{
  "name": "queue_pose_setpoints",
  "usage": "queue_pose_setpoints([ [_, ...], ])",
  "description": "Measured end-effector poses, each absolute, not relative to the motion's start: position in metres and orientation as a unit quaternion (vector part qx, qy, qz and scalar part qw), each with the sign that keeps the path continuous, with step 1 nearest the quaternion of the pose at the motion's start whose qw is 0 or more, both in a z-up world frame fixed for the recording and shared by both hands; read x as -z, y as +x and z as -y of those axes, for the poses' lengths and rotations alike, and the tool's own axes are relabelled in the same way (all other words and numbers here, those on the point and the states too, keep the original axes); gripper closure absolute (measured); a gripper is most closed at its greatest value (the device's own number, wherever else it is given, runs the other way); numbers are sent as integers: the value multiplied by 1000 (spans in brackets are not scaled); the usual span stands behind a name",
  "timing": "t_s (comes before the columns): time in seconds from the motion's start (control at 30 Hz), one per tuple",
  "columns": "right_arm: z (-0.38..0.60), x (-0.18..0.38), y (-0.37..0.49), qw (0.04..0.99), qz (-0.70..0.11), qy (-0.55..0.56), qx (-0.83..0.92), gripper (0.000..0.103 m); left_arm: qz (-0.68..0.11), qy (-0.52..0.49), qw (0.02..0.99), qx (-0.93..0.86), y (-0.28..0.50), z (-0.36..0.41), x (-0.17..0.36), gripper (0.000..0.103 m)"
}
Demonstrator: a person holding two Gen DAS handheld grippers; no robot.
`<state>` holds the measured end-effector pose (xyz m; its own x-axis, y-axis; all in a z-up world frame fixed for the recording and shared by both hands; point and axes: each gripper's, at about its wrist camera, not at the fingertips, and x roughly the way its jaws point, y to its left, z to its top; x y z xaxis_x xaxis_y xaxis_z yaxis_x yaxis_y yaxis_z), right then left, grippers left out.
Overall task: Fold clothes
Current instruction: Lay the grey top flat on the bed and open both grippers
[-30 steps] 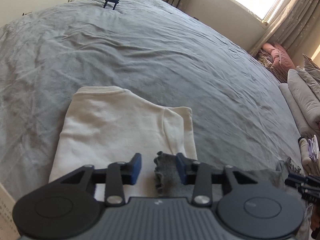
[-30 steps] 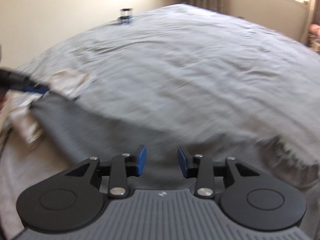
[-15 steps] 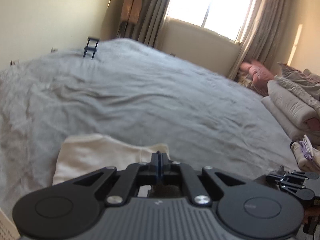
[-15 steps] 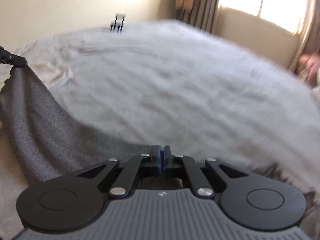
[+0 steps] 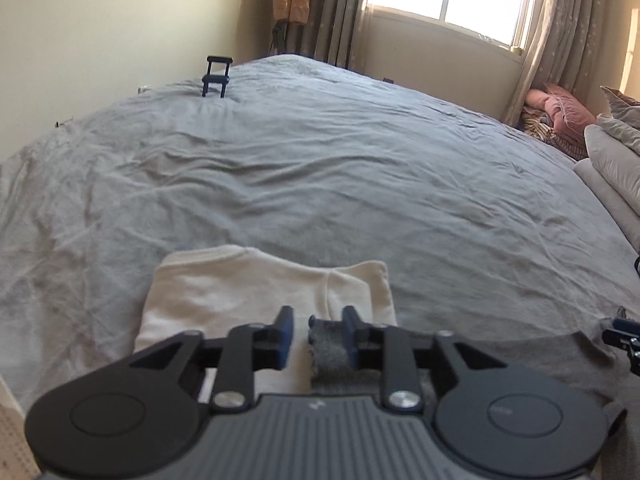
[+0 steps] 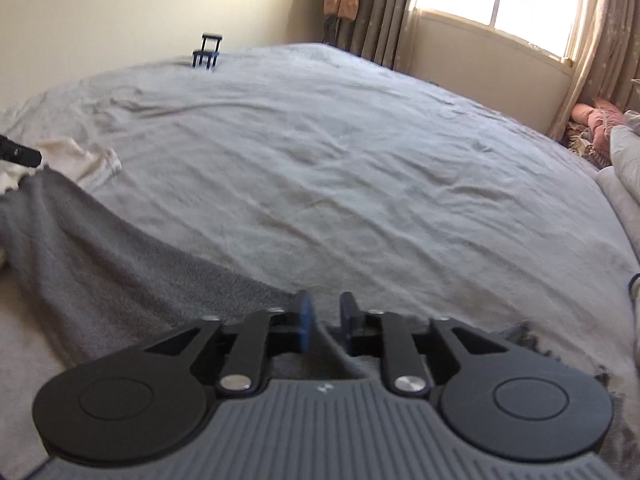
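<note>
A dark grey garment (image 6: 100, 248) lies stretched across the near side of the bed between my two grippers. My left gripper (image 5: 318, 320) has its jaws opening. A corner of the grey garment (image 5: 330, 350) sits between them against the right pad, with a gap to the left pad. Under it lies a folded cream garment (image 5: 240, 292). The jaws of my right gripper (image 6: 324, 308) are opening too, and the grey cloth lies low between them, not pinched. The left gripper's tip (image 6: 20, 154) shows at the far left edge, and the right gripper (image 5: 622, 338) at the far right.
The grey bedspread (image 5: 320, 168) spreads wide and wrinkled ahead. A small black stand (image 5: 217, 76) is at the bed's far edge. Folded pale bedding (image 5: 612, 160) and a pink cushion (image 5: 560, 106) are piled at the right, under the curtained window.
Half a second ago both grippers were shut on the grey garment; now both pairs of jaws have parted. The left gripper has risen a little and tilted, showing more of the room.
</note>
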<state>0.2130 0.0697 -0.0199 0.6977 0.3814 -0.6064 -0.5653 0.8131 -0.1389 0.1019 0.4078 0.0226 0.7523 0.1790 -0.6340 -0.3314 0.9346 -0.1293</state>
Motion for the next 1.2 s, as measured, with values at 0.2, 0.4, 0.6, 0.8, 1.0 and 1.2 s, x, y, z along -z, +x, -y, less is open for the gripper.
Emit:
queue_pose_setpoints([
  [0.2,-17,-4,202,915,-301,-148,-222,69,-331,-147,925,-115,91,-379,-45,65],
  [0.4,28,-13,177,917,-325,-134,-186,68,-346,-127,927,-75,85,-319,-56,59],
  [0.6,68,-16,150,918,-346,-110,-159,68,-351,-128,927,-17,73,-249,-60,51],
  [0.8,103,-26,126,925,-346,-91,-126,67,-354,-106,928,39,58,-178,-55,47],
  [1.0,162,-24,96,933,-352,-8,-77,66,-391,-112,906,116,46,-104,-25,47],
  [1.2,210,3,78,927,-370,28,-57,66,-414,-93,887,181,45,-38,10,47],
])
